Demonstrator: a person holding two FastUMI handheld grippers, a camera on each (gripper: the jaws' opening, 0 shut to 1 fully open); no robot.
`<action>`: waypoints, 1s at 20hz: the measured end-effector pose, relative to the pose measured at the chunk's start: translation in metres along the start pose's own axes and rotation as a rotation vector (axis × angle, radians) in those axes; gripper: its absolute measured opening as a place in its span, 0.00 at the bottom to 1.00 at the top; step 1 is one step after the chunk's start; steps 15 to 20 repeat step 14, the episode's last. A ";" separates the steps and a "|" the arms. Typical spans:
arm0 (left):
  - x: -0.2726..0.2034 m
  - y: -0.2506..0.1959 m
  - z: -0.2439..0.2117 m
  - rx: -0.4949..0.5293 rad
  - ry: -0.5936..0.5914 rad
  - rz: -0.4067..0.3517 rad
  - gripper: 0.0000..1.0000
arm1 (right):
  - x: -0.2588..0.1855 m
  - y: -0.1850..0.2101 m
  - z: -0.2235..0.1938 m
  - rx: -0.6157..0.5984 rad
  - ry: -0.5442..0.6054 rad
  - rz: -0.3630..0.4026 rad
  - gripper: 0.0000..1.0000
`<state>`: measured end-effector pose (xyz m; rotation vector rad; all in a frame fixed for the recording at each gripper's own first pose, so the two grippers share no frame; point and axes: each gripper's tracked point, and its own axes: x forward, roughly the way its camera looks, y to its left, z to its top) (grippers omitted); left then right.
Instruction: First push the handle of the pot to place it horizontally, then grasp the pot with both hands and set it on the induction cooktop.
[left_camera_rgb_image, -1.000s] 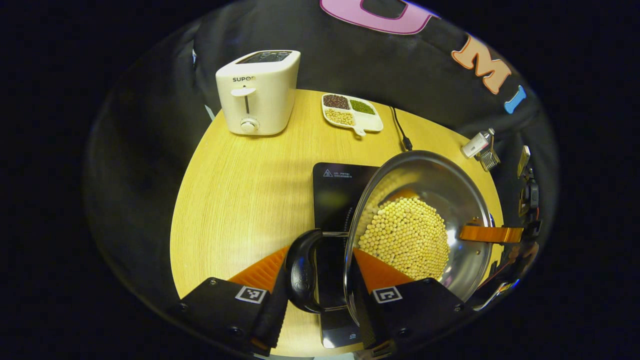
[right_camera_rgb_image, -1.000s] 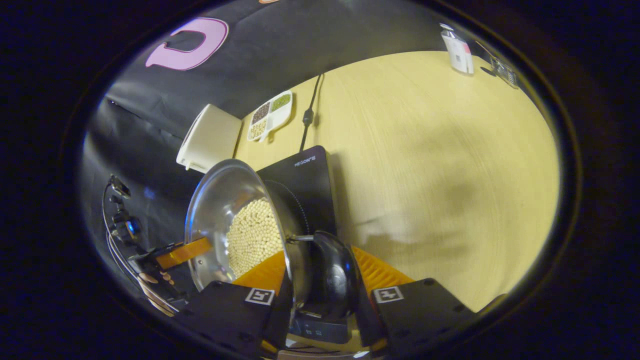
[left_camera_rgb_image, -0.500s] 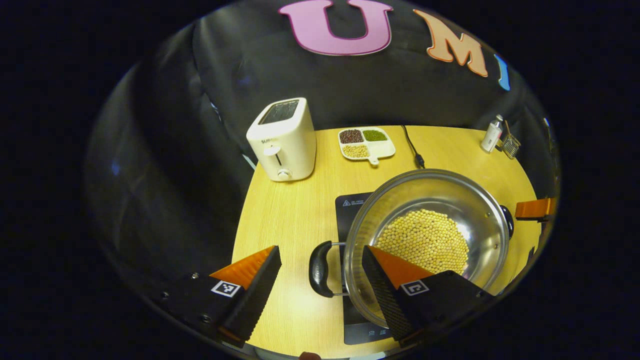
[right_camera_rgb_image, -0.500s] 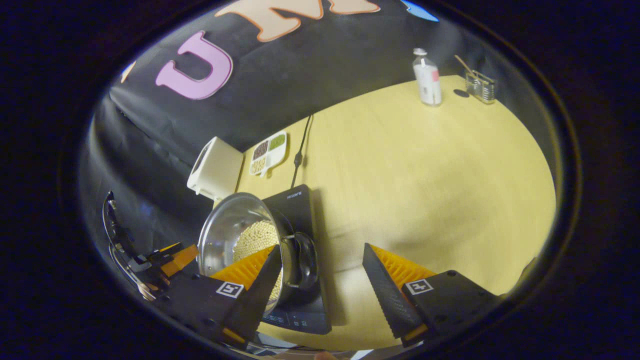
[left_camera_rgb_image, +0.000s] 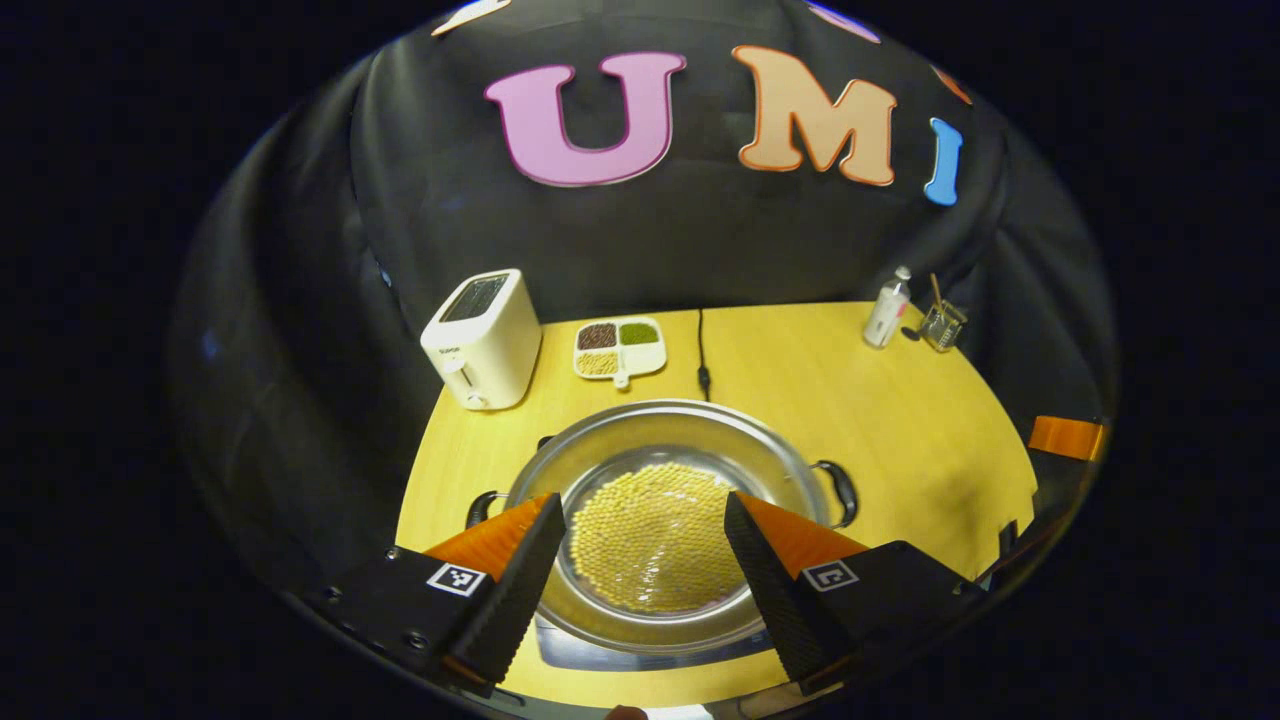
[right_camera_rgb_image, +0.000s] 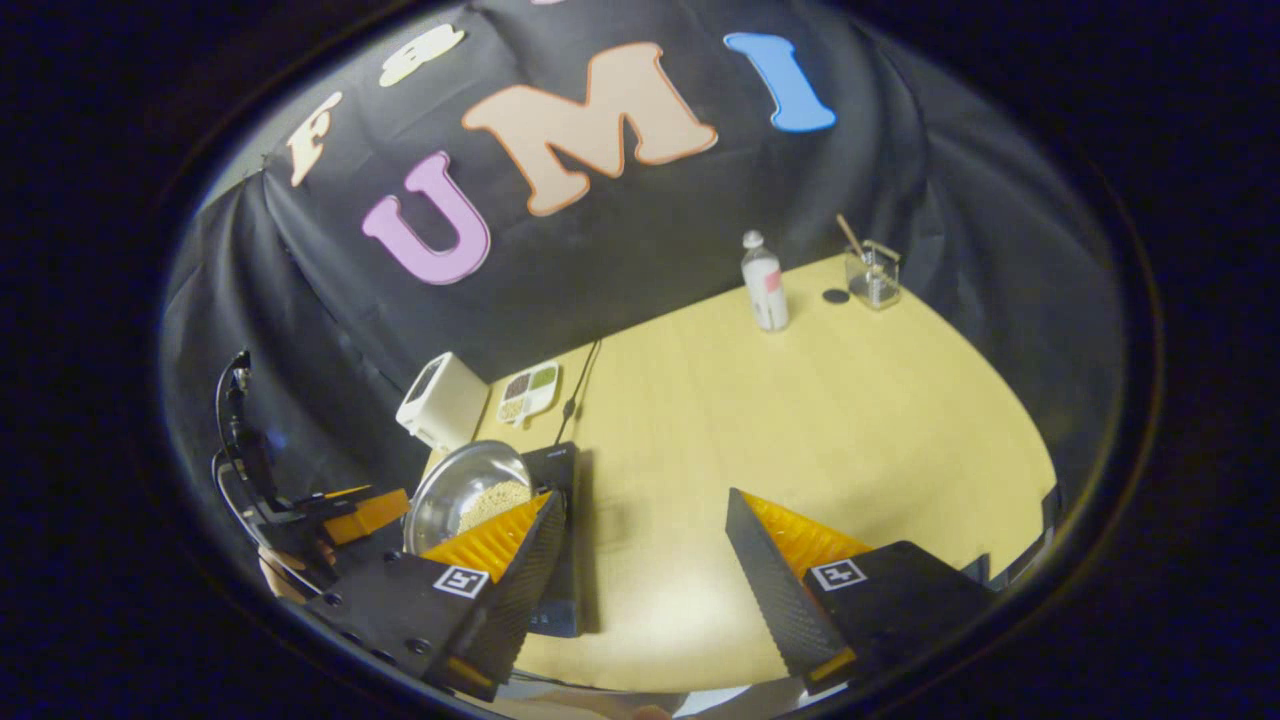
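Pot: round steel pot of pale beans (left_camera_rgb_image: 655, 500) sits on the flat black induction cooktop (right_camera_rgb_image: 556, 470), loop handles out to left and right, so placement looks finished | left gripper (left_camera_rgb_image: 645, 520): fingers spread, empty, above pot | right gripper (right_camera_rgb_image: 645, 515): fingers spread, empty, over bare wooden table (right_camera_rgb_image: 800, 420) right of pot.

- The pot (left_camera_rgb_image: 660, 450) is a wide, shallow steel pan holding a bed of pale yellow beans (left_camera_rgb_image: 655, 530), upright, with a dark loop handle (left_camera_rgb_image: 838, 492) at each side.
- It sits on the black induction cooktop (left_camera_rgb_image: 590, 648), a flat slab on the wooden table, covering most of it.
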<state>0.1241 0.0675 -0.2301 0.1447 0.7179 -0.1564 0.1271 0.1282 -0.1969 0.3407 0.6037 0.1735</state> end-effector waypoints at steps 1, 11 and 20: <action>-0.009 -0.019 0.007 -0.010 -0.032 -0.004 0.99 | -0.017 -0.007 0.016 -0.019 -0.041 0.015 1.00; -0.125 -0.153 0.126 -0.008 -0.490 0.056 0.98 | -0.162 -0.079 0.149 -0.206 -0.413 0.043 0.92; -0.164 -0.177 0.142 0.021 -0.613 0.100 0.97 | -0.197 -0.092 0.164 -0.243 -0.501 0.022 0.92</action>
